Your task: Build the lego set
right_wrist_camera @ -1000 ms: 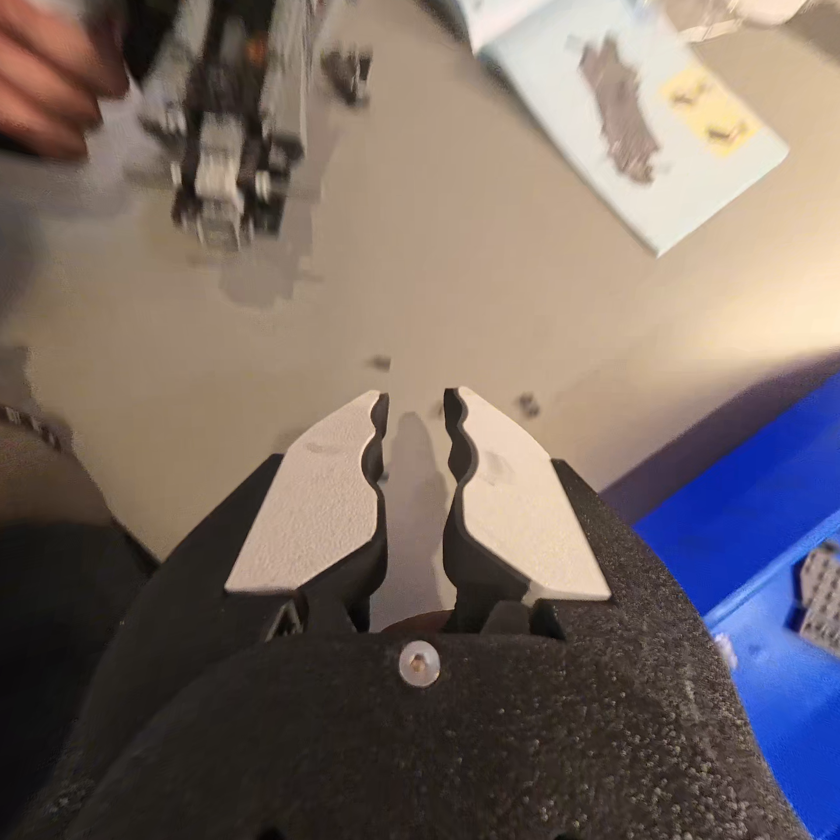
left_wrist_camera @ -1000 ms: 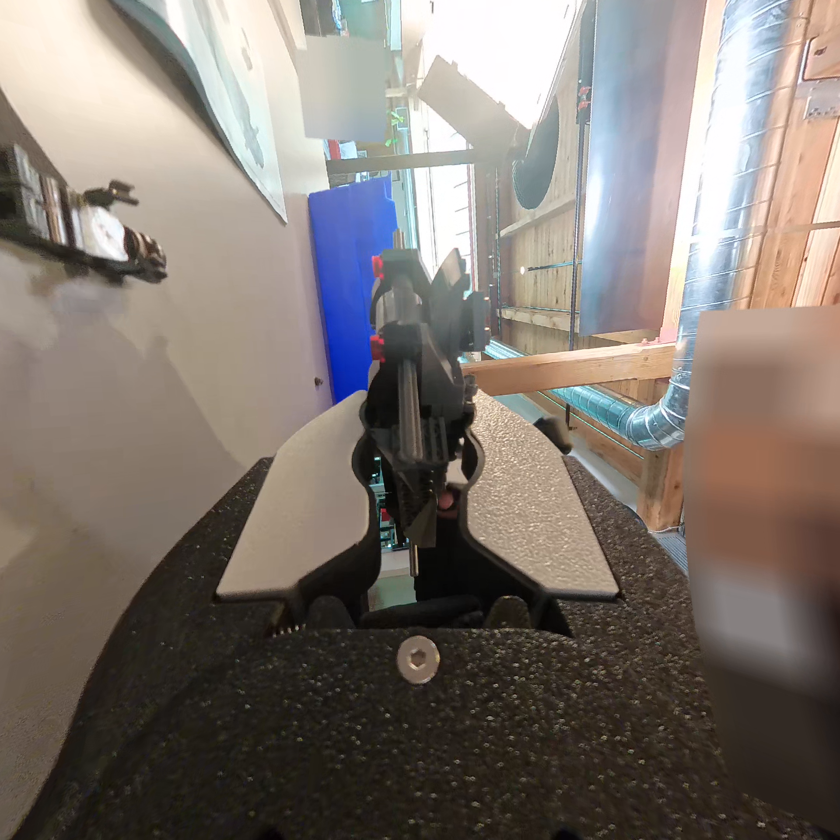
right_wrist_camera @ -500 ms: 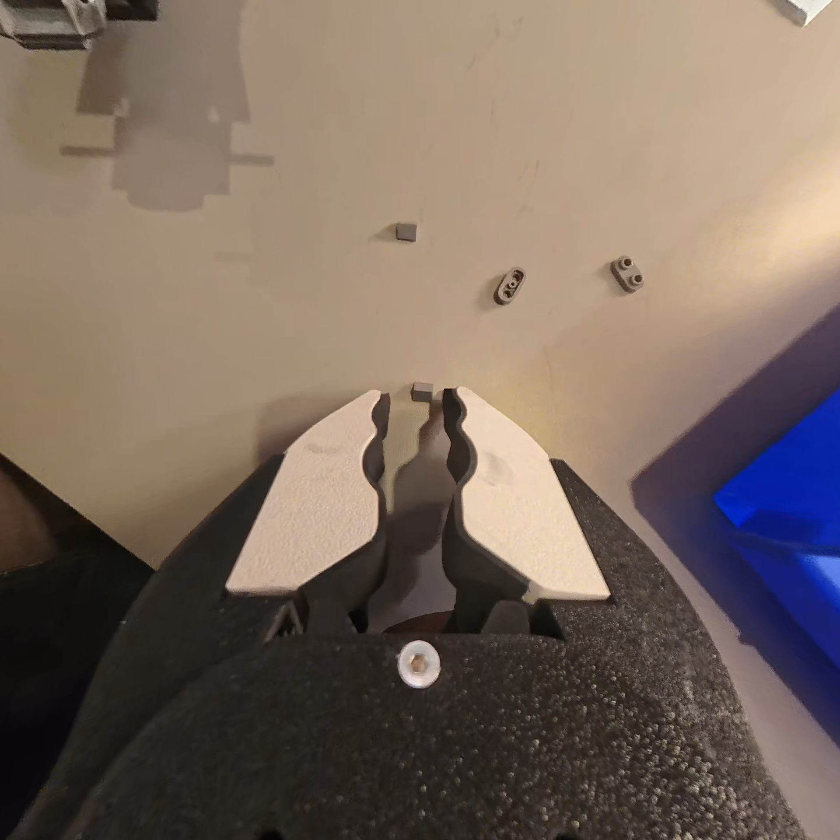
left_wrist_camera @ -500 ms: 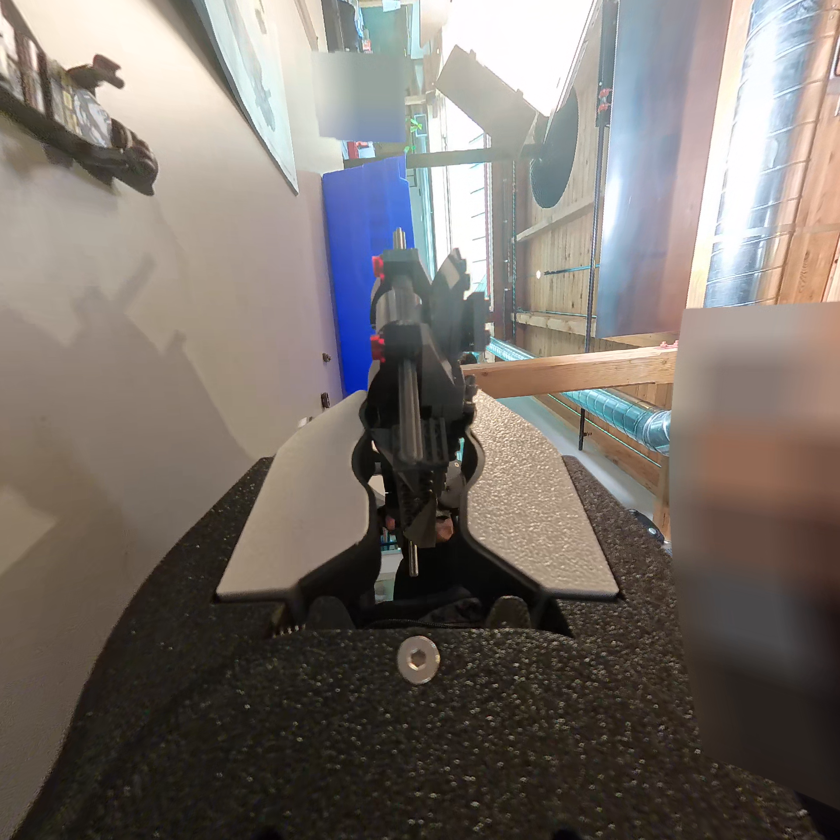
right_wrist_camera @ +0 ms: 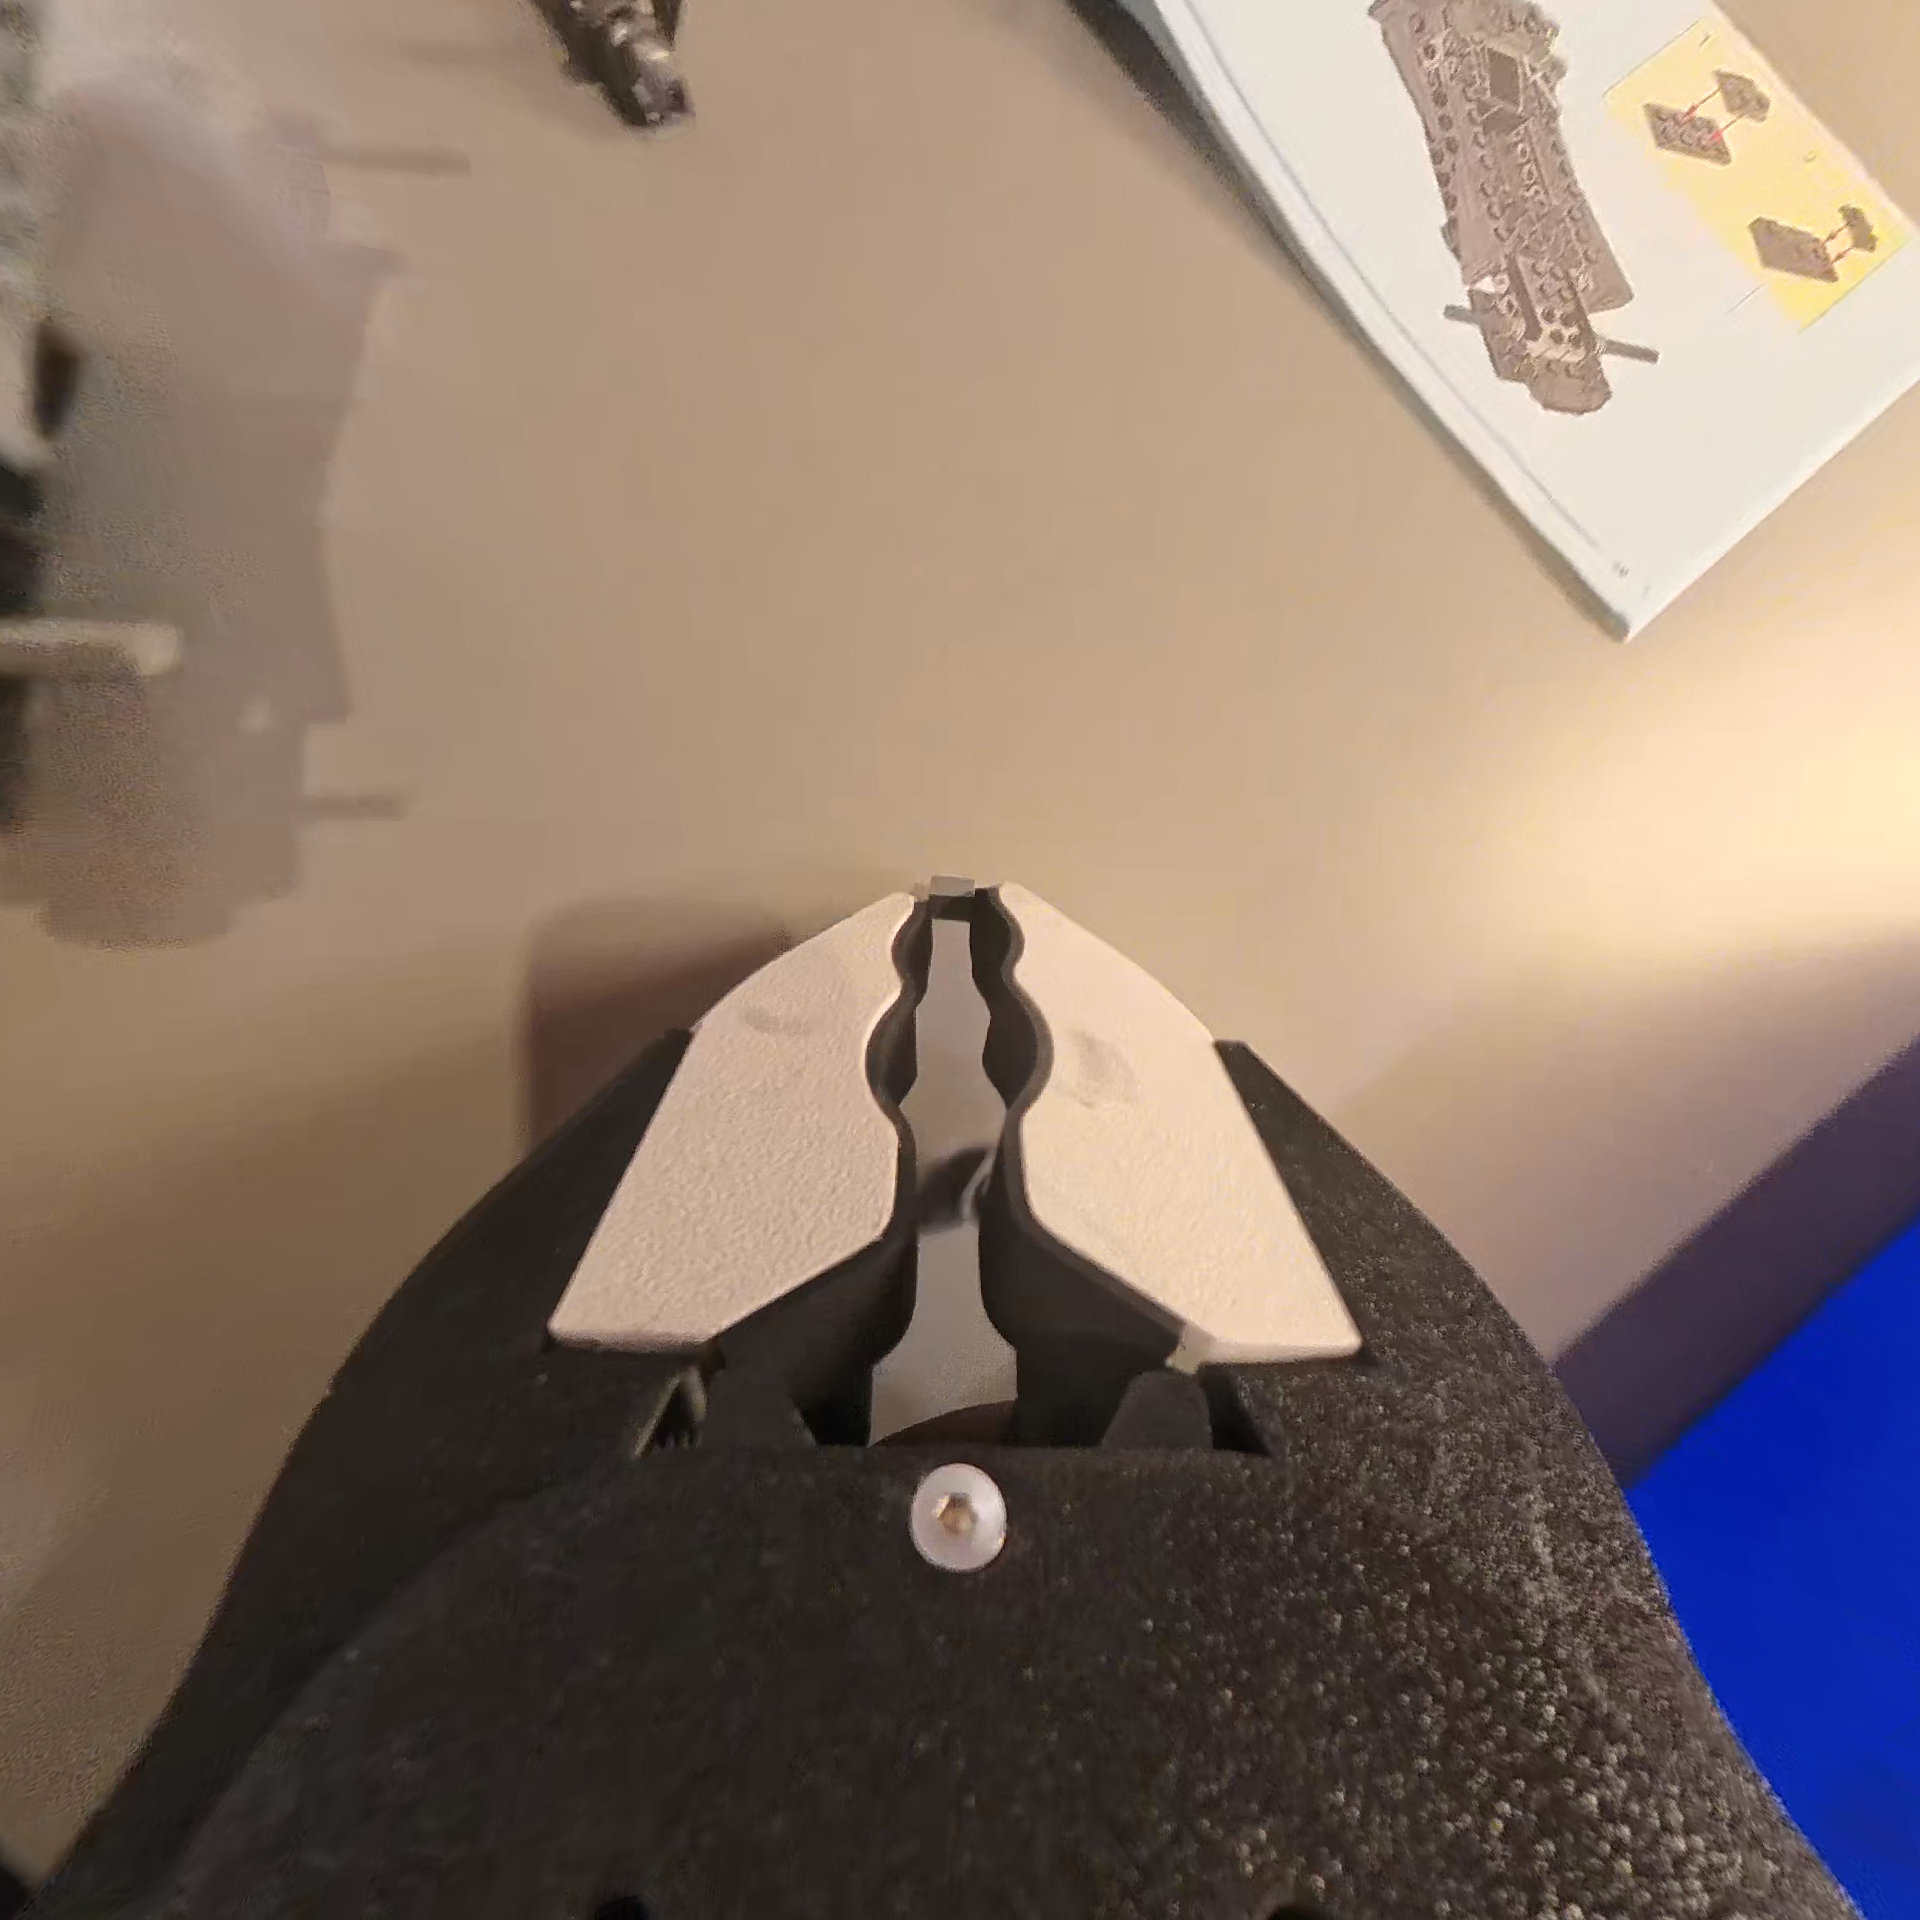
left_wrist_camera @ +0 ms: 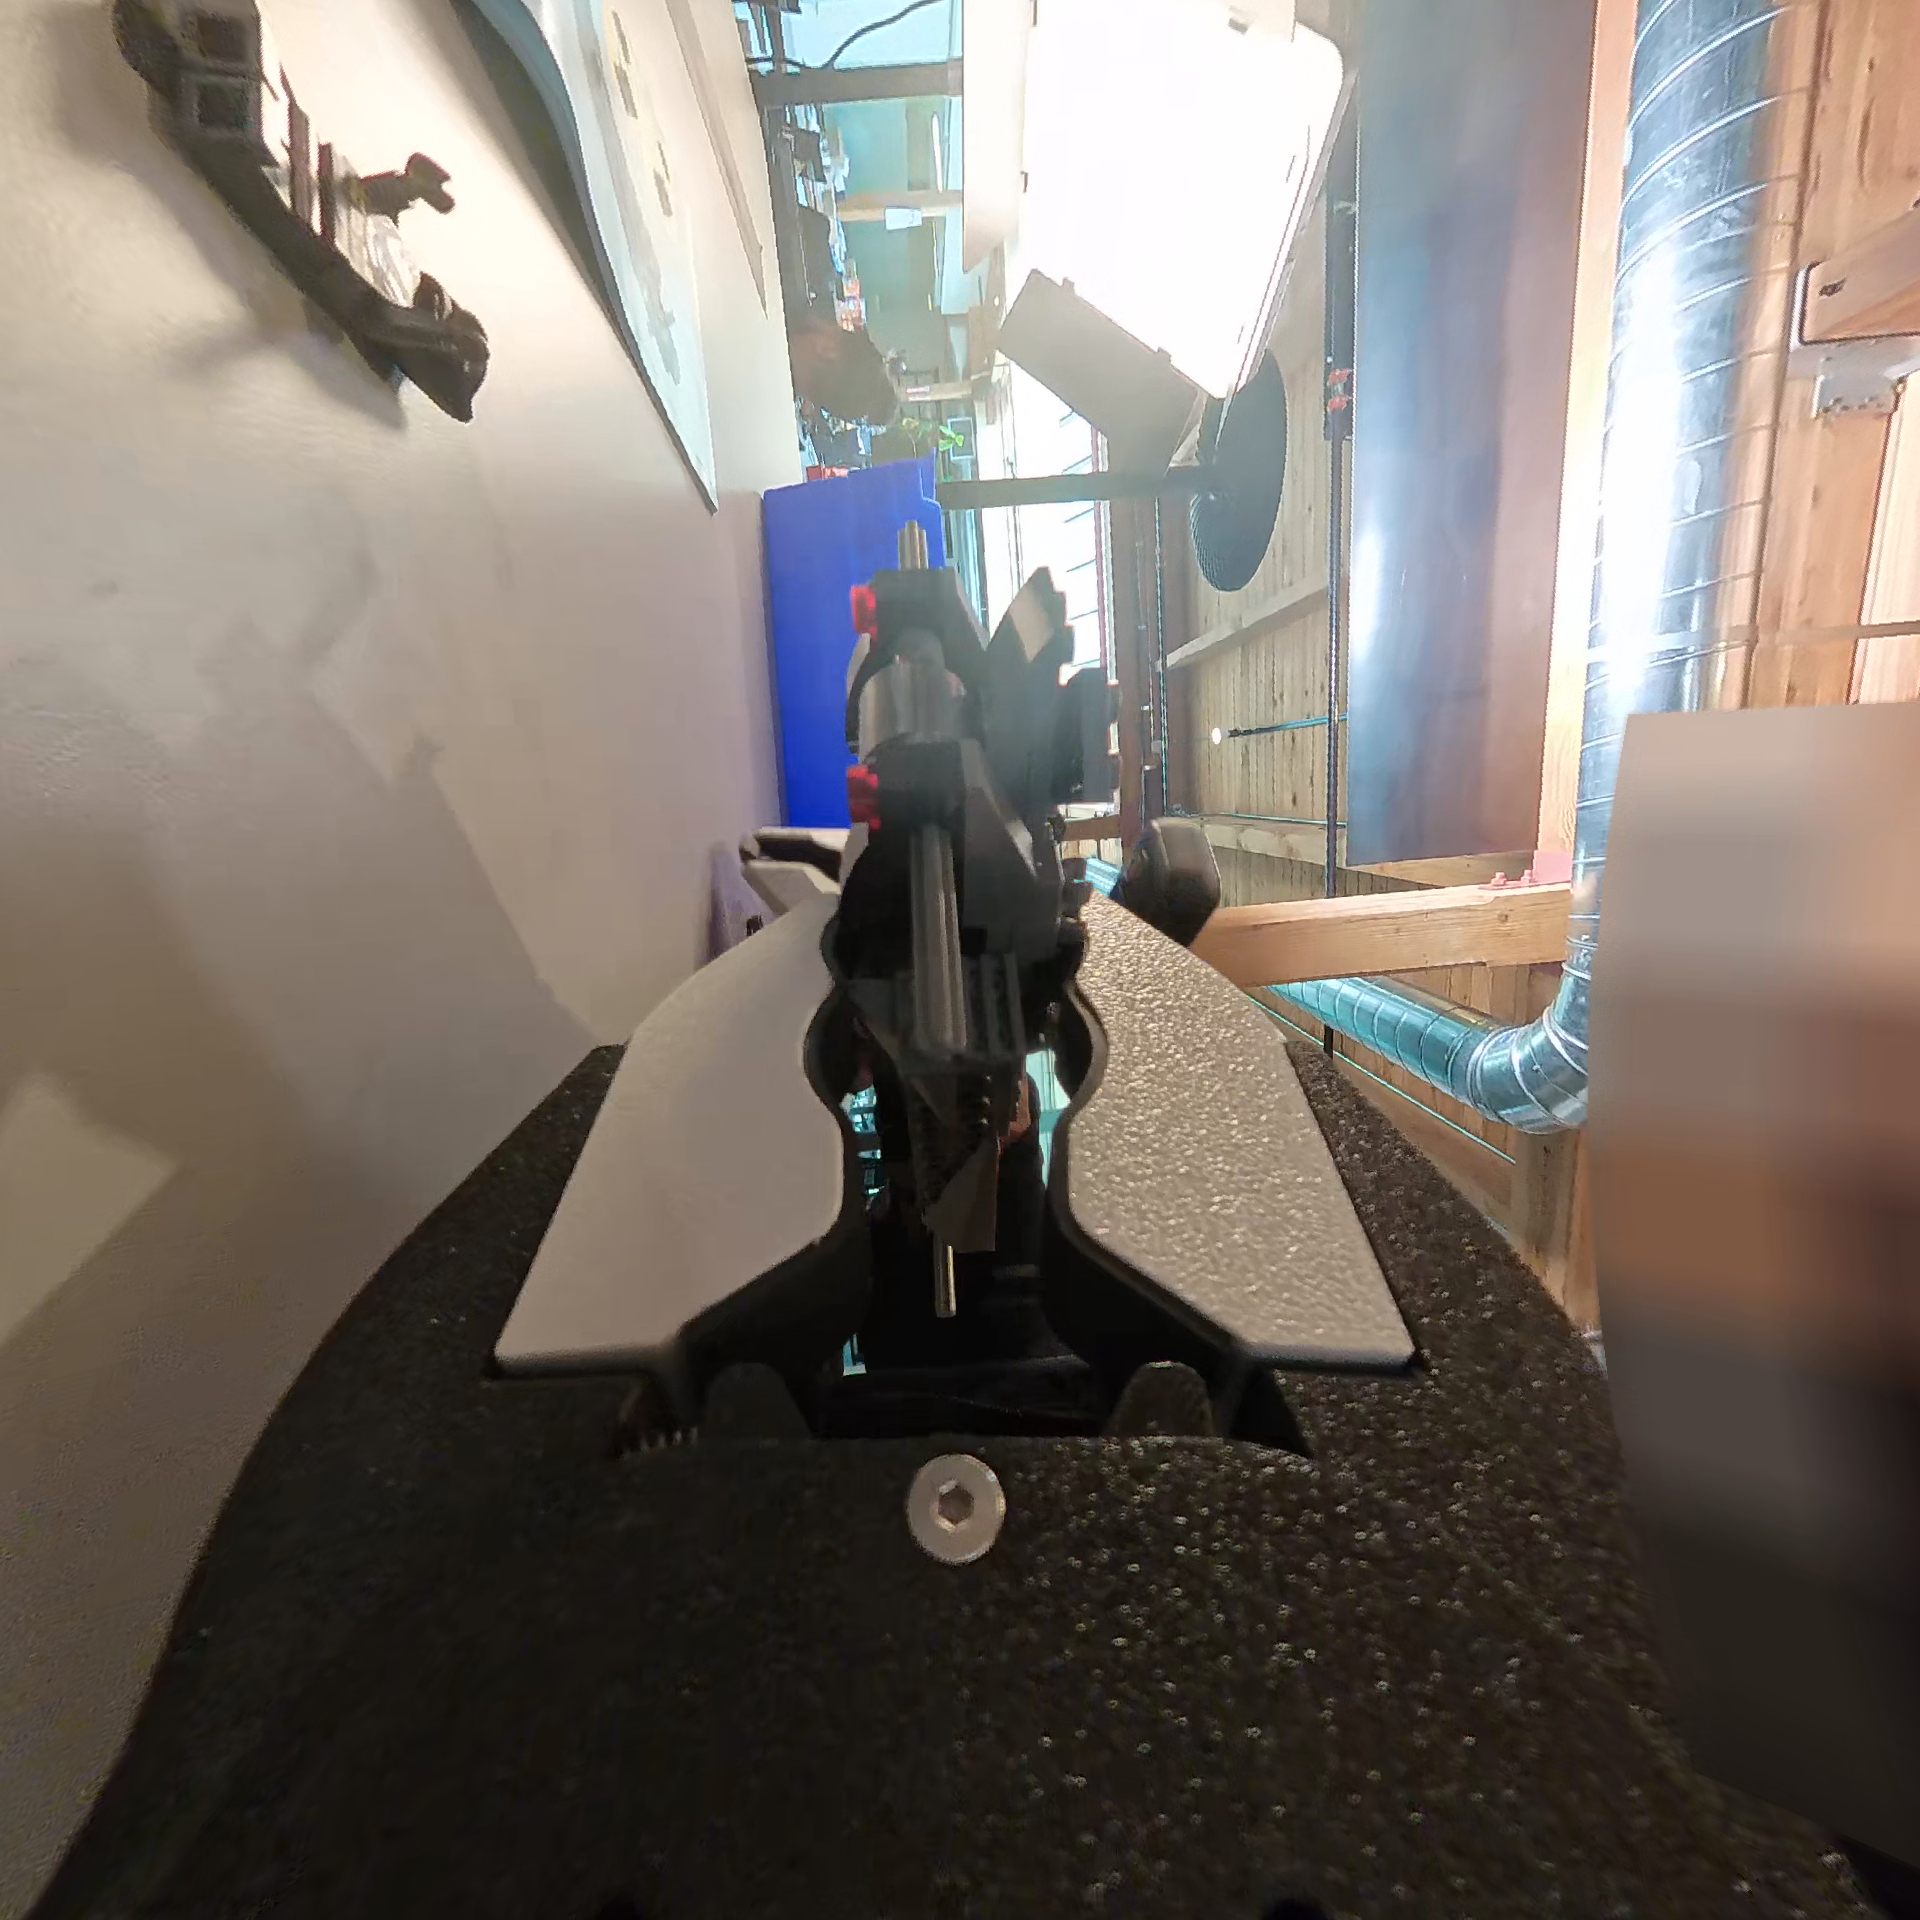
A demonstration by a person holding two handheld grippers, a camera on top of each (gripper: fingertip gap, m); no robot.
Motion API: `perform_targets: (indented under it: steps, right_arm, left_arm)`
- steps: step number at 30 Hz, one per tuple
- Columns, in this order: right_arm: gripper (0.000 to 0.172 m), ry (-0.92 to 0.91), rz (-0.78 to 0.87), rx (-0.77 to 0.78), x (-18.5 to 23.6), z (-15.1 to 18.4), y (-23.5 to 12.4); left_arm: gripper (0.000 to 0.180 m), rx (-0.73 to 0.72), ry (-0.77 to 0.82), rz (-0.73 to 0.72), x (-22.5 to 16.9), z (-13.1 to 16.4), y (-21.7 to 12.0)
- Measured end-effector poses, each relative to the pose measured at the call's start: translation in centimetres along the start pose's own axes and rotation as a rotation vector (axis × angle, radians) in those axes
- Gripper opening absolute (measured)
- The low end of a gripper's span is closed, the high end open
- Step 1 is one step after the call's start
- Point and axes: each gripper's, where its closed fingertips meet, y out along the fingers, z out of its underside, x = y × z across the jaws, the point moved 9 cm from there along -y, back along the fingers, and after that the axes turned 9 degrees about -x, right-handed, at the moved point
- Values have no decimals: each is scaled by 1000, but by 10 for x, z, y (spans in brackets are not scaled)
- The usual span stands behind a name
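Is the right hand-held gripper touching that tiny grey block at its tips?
Touching. The right wrist view shows the tiny grey block wedged between both fingertips of the right hand-held gripper, no gap either side.

An instruction booklet (right_wrist_camera: 1538, 260) lies open on the beige table (right_wrist_camera: 935, 520). A blue bin (right_wrist_camera: 1787, 1455) sits beside it.

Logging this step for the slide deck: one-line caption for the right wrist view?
Right gripper pinching a tiny grey piece above the beige table, instruction booklet beyond.
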Motion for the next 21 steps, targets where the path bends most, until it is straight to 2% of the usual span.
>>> perform_targets:
  steps: [4,10,16,21]
  right_arm:
    - [7,24,13,24,-18,-12,26]
    - [13,31,4,23,-27,-14,29]
    - [19,93,-43,-52,-25,-8,-2]
    - [19,113,-160,-18,6,11,-25]
  left_arm:
    - [35,-28,6,2,-1,2,-4]
    - [35,-59,5,-6,0,3,-9]
    - [35,-65,1,-8,3,2,-9]
    - [35,-62,-1,-15,6,1,-7]
